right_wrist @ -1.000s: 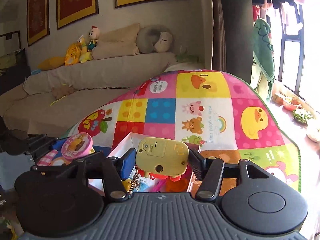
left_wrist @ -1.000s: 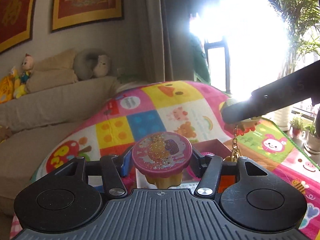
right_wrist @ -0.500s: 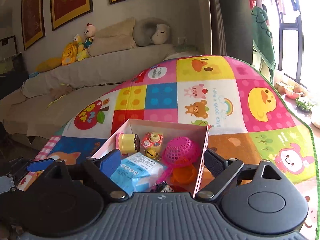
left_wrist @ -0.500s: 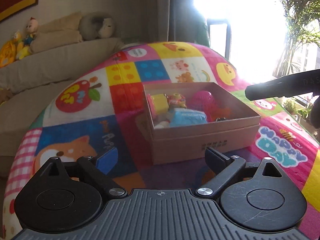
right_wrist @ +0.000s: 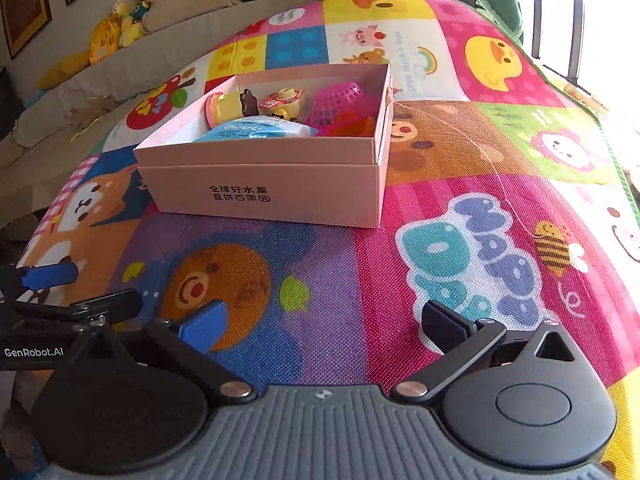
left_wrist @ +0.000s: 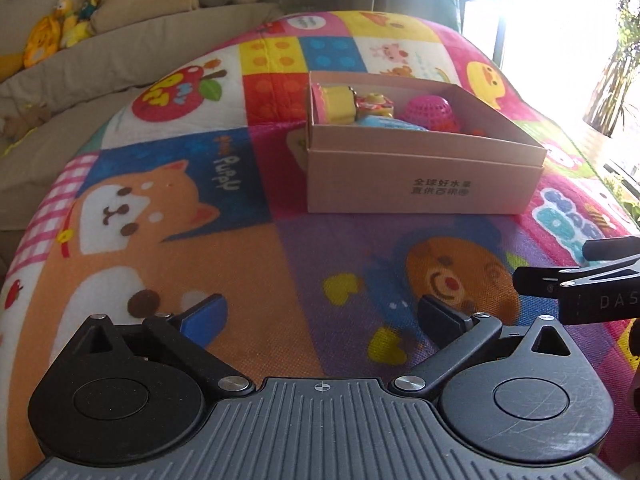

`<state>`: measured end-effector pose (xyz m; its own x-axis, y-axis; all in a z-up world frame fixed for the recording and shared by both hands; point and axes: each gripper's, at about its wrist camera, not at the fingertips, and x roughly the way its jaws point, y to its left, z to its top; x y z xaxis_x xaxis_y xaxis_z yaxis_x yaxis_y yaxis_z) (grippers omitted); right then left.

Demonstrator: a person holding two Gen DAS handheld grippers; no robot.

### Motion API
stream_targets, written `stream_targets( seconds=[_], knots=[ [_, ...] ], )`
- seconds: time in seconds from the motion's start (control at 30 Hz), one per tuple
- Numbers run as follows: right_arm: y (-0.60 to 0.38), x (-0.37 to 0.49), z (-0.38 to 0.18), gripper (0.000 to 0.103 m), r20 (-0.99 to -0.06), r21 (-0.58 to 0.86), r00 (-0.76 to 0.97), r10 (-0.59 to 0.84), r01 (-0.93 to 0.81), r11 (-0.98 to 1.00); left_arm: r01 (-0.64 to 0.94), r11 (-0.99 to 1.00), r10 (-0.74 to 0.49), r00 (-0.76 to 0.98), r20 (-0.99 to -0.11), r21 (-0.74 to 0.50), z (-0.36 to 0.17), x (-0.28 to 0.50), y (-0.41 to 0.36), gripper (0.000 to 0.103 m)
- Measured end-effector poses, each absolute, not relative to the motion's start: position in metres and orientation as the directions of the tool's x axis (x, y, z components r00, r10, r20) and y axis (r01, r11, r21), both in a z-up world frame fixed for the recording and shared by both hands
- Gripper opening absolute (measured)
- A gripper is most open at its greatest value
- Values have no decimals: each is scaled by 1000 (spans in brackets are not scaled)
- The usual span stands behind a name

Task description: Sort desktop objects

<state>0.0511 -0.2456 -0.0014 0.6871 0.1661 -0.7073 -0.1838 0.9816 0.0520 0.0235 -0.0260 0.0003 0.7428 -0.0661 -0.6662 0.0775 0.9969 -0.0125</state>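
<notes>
A pink cardboard box [left_wrist: 424, 180] stands on the colourful play mat, also in the right wrist view [right_wrist: 264, 188]. Inside lie a yellow cupcake toy [right_wrist: 226, 106], a small yellow keychain toy [right_wrist: 282, 102], a pink mesh strainer [right_wrist: 338, 98], a blue packet [right_wrist: 252, 130] and an orange piece [right_wrist: 356, 126]. My left gripper [left_wrist: 320, 316] is open and empty, low over the mat in front of the box. My right gripper [right_wrist: 324, 322] is open and empty, also in front of the box. Each gripper shows at the edge of the other's view.
The cartoon play mat [right_wrist: 460, 240] covers the whole table. A beige sofa [left_wrist: 120, 52] with plush toys [left_wrist: 60, 28] lies behind on the left. A bright window and a plant [left_wrist: 616, 60] are on the right.
One second ago the left gripper held the cupcake toy and the right held the keychain toy. Both toys now lie in the box; both grippers opened and drew back, lower over the mat.
</notes>
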Motion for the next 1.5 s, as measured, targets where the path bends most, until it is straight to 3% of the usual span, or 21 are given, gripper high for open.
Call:
stream_targets(
  seconds=[0.07,0.47,0.67,1.5],
  knots=[
    [-245,58,-6,103,-699,3,704,126,-174,985,74,997,-56,745,-664,-1,0,26,-29,103],
    [-247,55,-10,103,-650,13,750,126,-154,988,44,995,23,786,-618,92,-3,22,-47,103],
    [-245,54,-11,103,-641,8,759,112,-140,990,45,999,-34,769,-638,1,-5,26,-33,103],
    [-244,54,-11,103,-641,8,759,112,-139,990,45,999,-30,769,-638,6,-5,26,-35,103]
  ],
)
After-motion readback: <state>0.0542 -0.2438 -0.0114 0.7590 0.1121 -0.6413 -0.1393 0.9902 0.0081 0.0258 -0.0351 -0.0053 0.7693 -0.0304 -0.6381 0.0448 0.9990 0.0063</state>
